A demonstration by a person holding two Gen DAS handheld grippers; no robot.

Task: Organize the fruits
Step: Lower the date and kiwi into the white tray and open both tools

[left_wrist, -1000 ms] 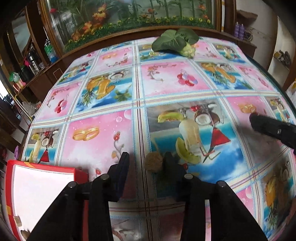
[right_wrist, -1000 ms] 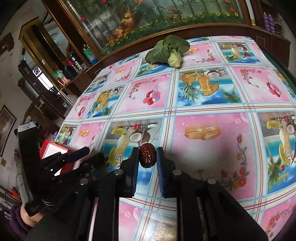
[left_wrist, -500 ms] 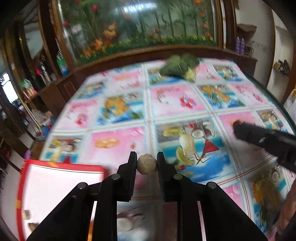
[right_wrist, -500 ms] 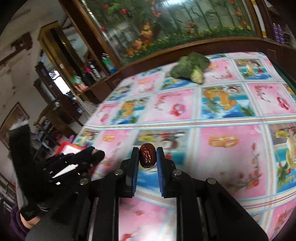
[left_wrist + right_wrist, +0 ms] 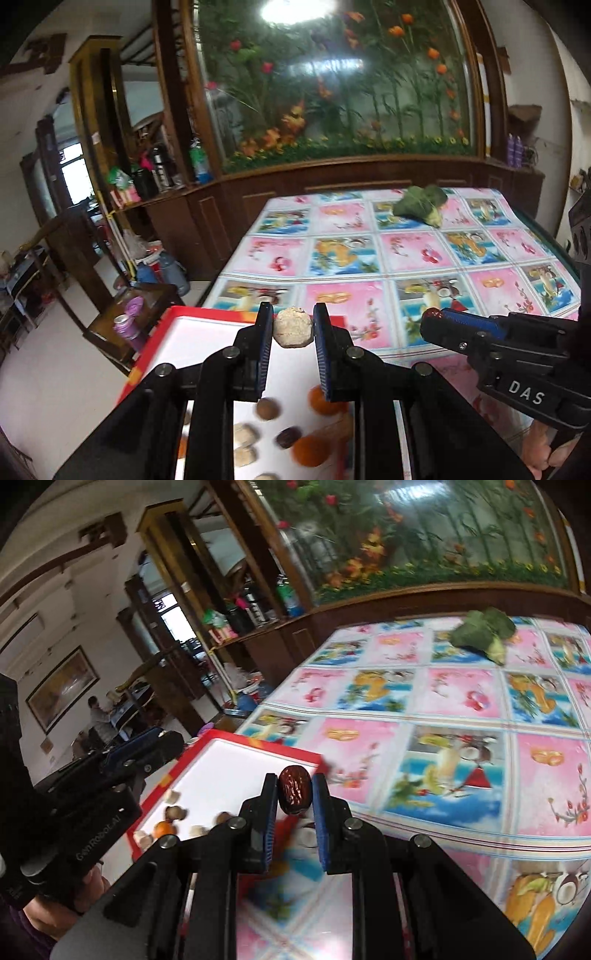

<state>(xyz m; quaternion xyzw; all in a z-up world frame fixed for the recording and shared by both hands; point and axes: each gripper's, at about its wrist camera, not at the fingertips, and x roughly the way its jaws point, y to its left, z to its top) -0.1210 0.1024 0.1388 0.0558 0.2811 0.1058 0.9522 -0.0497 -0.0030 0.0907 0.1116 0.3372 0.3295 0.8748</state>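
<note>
Fruit-print oilcloth (image 5: 417, 258) covers the table before a planted glass tank, a leafy green vegetable (image 5: 419, 208) lying toward one o'clock. Left gripper (image 5: 293, 330) pinches a pale rough longan (image 5: 293, 326) above the red-rimmed white tray (image 5: 207, 339), where oranges (image 5: 325, 400) and small fruits lie at six o'clock. Right gripper (image 5: 294, 792) pinches a wrinkled red date (image 5: 294, 789) beside the tray's three o'clock edge.

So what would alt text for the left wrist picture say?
The left gripper holds a pale, rough round fruit above a red-rimmed white tray with small fruits. To the right, the right gripper hovers over a tablecloth printed with fruit.
</note>
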